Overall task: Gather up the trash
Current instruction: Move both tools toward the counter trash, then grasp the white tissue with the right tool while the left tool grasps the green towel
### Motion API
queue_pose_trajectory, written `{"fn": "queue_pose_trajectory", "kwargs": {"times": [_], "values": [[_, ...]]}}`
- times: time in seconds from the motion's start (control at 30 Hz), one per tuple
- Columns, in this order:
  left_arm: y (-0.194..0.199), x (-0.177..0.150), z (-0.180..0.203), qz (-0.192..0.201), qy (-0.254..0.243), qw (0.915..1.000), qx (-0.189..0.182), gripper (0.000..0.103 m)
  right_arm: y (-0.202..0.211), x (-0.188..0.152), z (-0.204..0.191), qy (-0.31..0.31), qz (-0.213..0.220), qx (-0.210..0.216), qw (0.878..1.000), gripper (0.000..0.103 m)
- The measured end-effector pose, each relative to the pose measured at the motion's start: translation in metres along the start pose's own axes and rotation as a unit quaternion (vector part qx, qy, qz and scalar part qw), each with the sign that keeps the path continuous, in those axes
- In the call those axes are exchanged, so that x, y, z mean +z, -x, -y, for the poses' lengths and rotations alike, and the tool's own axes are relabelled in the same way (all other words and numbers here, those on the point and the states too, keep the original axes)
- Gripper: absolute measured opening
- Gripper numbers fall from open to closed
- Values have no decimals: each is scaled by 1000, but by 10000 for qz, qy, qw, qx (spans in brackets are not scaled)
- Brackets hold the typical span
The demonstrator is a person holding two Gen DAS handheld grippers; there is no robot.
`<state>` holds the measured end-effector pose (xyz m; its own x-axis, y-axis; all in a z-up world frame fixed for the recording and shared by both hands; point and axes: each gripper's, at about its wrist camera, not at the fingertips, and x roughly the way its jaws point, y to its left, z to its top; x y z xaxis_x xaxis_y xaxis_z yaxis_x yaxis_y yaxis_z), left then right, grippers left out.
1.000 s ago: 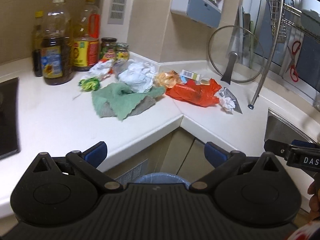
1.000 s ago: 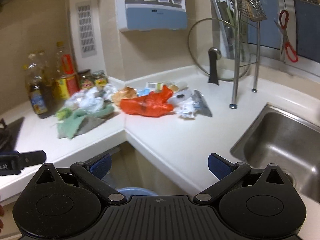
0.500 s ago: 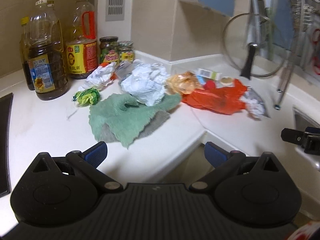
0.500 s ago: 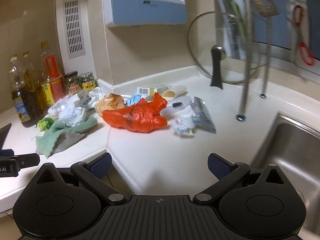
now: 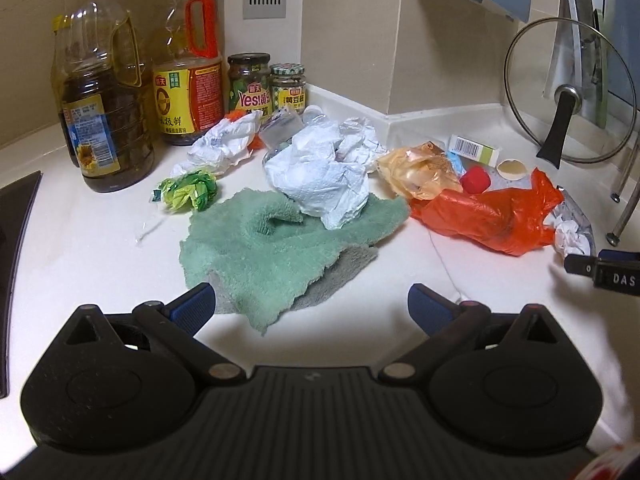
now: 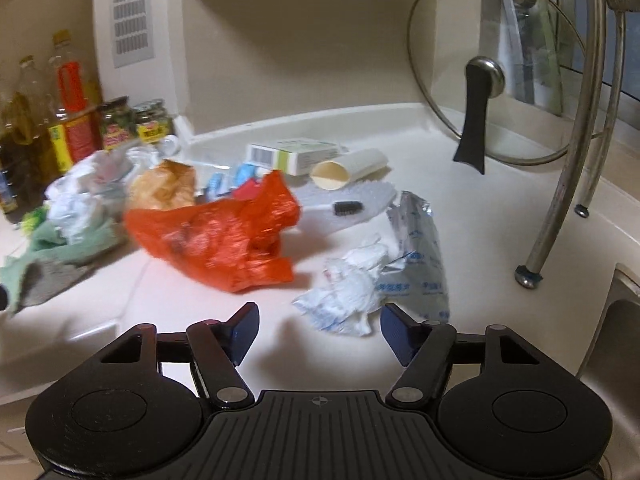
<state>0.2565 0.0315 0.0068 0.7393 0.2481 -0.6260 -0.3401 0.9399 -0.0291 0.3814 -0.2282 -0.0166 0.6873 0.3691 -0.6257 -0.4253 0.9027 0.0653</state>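
Trash lies along the white corner counter [image 5: 100,248]. A green cloth [image 5: 280,248] lies just ahead of my open, empty left gripper [image 5: 312,306], with crumpled white paper [image 5: 324,176] on its far edge, a green wrapper [image 5: 190,190], and an orange plastic bag [image 5: 492,216] to the right. My open, empty right gripper [image 6: 318,330] hovers just before a crumpled white tissue [image 6: 352,292] and a silver foil packet [image 6: 420,256]. The orange bag [image 6: 224,236], a small box [image 6: 292,156] and a paper cup [image 6: 348,170] lie beyond.
Oil bottles [image 5: 108,92] and jars [image 5: 250,84] stand at the back left. A glass lid [image 6: 492,76] leans on a metal rack [image 6: 576,128] at the right. A sink edge [image 6: 616,320] is at far right. A black hob edge [image 5: 16,240] is at left.
Both grippers have moved forward and lower over the counter, closer to the trash. The right gripper now sits right before the crumpled tissue.
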Motion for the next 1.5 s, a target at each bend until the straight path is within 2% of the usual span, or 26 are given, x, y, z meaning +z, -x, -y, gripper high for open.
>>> {"fn": "queue_pose_trajectory", "kwargs": {"times": [0.27, 0.33, 0.47, 0.57, 0.7, 0.87, 1.07, 1.17, 1.2, 1.27, 1.33, 1.4, 1.43, 1.5], "values": [[-9, 6, -6, -26, 6, 10000, -40, 102, -20, 4, 4, 9, -47, -150, 9999, 49], [-10, 6, -7, -51, 20, 10000, -62, 102, -22, 4, 3, 0, -41, -197, 9998, 42], [-16, 6, -10, -59, -47, 9999, -105, 102, -22, 2, -2, 80, -13, -246, 9997, 19], [-19, 7, -12, -31, -190, 9997, -135, 102, -19, 0, -4, 71, 5, -249, 9997, 13], [-20, 10, -18, 46, -383, 9992, -106, 102, -2, -1, -14, 120, 54, -98, 9999, 11], [-32, 13, -24, -56, -667, 9975, -211, 94, 19, -3, -28, 100, 117, 105, 9998, 11], [-45, 15, -19, -160, -1375, 9895, -418, 89, 29, -6, -42, 139, 68, 147, 9998, 11], [-53, 15, -15, -216, -1726, 9837, -465, 81, 32, -6, -42, 55, 38, 129, 9999, 11], [-55, 16, -14, -259, -1795, 9823, -479, 75, 33, -6, -41, 43, 39, 121, 9999, 11], [-61, 18, -15, -423, -1862, 9801, -533, 59, 36, -6, -41, 22, 45, 99, 9999, 11], [-64, 20, -17, -547, -1837, 9797, -582, 35, 38, -8, -42, -6, 43, 87, 10000, 11], [-64, 22, -19, -598, -1818, 9798, -576, 22, 41, -9, -43, -26, 38, 97, 9999, 11], [-61, 23, -19, -591, -1801, 9802, -578, 17, 42, -9, -44, -26, 34, 107, 9999, 11], [-53, 26, -21, -571, -1747, 9809, -633, 14, 45, -10, -47, -22, 29, 135, 9999, 11]]}}
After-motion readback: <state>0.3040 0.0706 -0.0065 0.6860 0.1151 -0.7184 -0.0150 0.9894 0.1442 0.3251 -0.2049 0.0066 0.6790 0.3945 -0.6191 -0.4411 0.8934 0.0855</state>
